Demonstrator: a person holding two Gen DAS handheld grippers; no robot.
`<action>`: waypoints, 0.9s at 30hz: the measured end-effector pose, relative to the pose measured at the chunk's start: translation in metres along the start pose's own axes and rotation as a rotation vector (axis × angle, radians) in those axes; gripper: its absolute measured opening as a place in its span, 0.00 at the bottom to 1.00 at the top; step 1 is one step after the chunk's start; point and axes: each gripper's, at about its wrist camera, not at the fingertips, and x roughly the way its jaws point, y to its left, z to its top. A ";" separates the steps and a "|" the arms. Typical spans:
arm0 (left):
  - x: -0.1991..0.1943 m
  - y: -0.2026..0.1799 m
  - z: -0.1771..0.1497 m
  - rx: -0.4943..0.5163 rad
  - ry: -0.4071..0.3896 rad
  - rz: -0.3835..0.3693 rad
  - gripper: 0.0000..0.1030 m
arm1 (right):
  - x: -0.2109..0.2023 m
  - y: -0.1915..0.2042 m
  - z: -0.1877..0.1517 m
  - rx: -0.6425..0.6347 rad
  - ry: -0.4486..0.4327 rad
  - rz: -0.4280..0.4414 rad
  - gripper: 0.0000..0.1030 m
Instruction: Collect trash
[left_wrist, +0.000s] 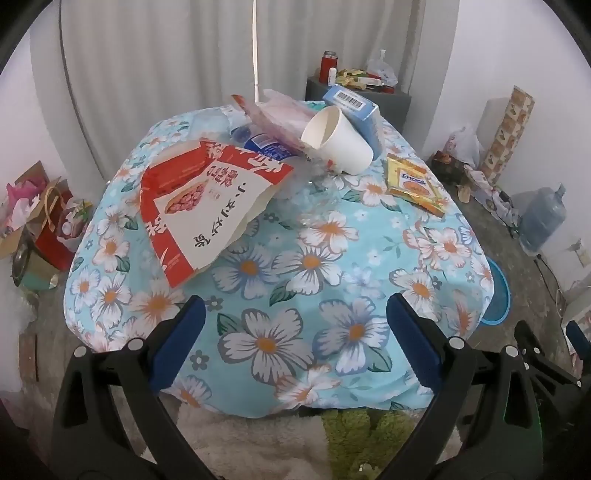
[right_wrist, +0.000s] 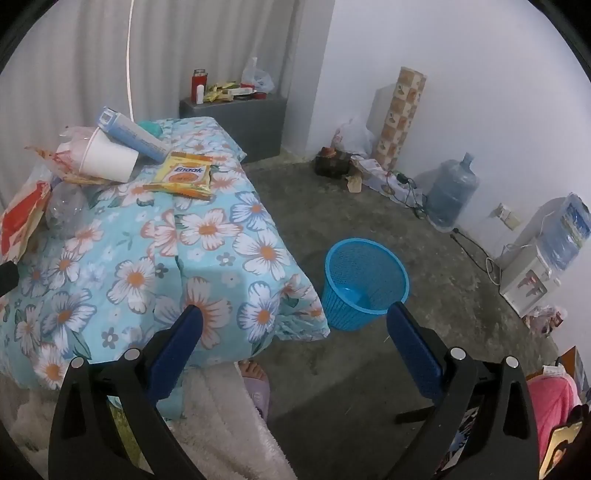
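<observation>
The left gripper (left_wrist: 295, 328) and right gripper (right_wrist: 293, 332) both hung with jaws wide apart, empty; a crumpled red-and-white paper bag (left_wrist: 207, 206), white paper cup (left_wrist: 338, 142) and glossy yellow sachet (left_wrist: 415, 184) lay piled on the floral cloth-covered table (left_wrist: 314, 295). The blue plastic mesh basket (right_wrist: 365, 282) stood on rough concrete just beside it.

The left gripper (left_wrist: 295, 325) fills the bottom of the frame with its blue pads wide apart – nothing is between them. Above it lies a table with a flowered cloth (left_wrist: 306, 266). In the upper middle is a pile of trash: a red and white paper bag (left_wrist: 199, 206) at the left, a white paper cup (left_wrist: 338, 138) on its side, a blue box (left_wrist: 354, 105) behind it. A yellow sachet (left_wrist: 415, 184) lies apart at the right. A blue basket (left_wrist: 498, 295) shows partly at the cloth's right edge.
</observation>
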 end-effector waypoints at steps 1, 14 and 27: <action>0.002 -0.001 0.001 -0.001 0.001 0.003 0.91 | 0.000 0.001 -0.002 0.002 -0.005 -0.002 0.94; 0.002 -0.003 -0.001 0.003 0.000 0.014 0.91 | 0.002 0.004 -0.002 0.006 -0.005 -0.002 0.94; 0.002 -0.003 -0.001 0.002 0.004 0.013 0.91 | 0.002 0.008 -0.004 0.008 -0.004 -0.002 0.94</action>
